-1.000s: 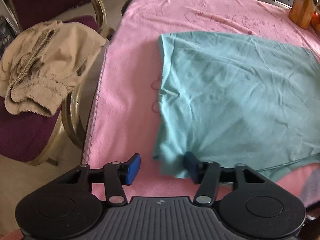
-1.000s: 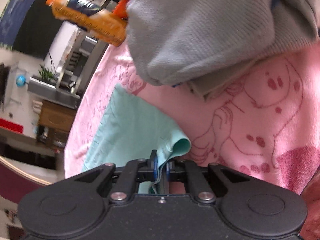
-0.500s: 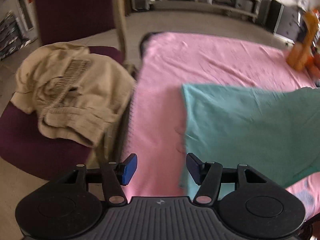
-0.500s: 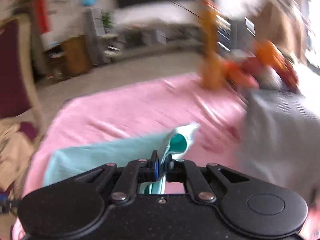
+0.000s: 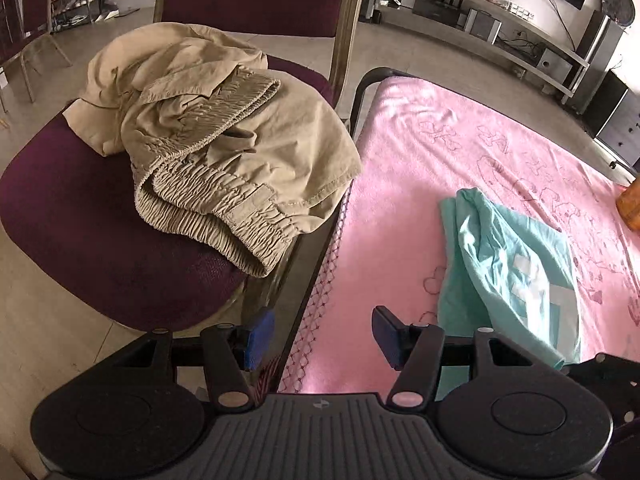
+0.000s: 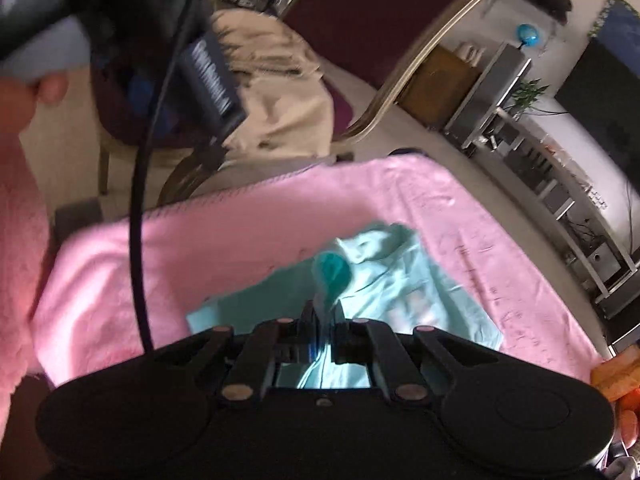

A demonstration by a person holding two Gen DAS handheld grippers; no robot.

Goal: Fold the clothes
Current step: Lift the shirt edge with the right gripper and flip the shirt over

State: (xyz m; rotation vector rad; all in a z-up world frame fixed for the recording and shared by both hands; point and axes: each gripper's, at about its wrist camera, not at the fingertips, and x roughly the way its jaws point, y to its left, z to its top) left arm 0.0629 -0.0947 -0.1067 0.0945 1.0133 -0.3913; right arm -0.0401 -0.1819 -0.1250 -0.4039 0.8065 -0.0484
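Left gripper (image 5: 322, 338): jaws spread wide, nothing between them, low centre of the frame over the bench edge.
Right gripper (image 6: 323, 318): jaws closed tight on a fold of the teal T-shirt (image 6: 384, 292).
Teal T-shirt (image 5: 516, 276): bunched on the pink blanket (image 5: 400, 208), right of frame; pale print on it, unreadable.
Beige trousers (image 5: 224, 148): heaped on the maroon chair (image 5: 80, 220), upper left.
Orange bottle (image 5: 630, 204): cut off at right edge.
Writing: blanket drawings only; nothing legible.
Right view: blurred; dark cable (image 6: 140, 200) crosses left.
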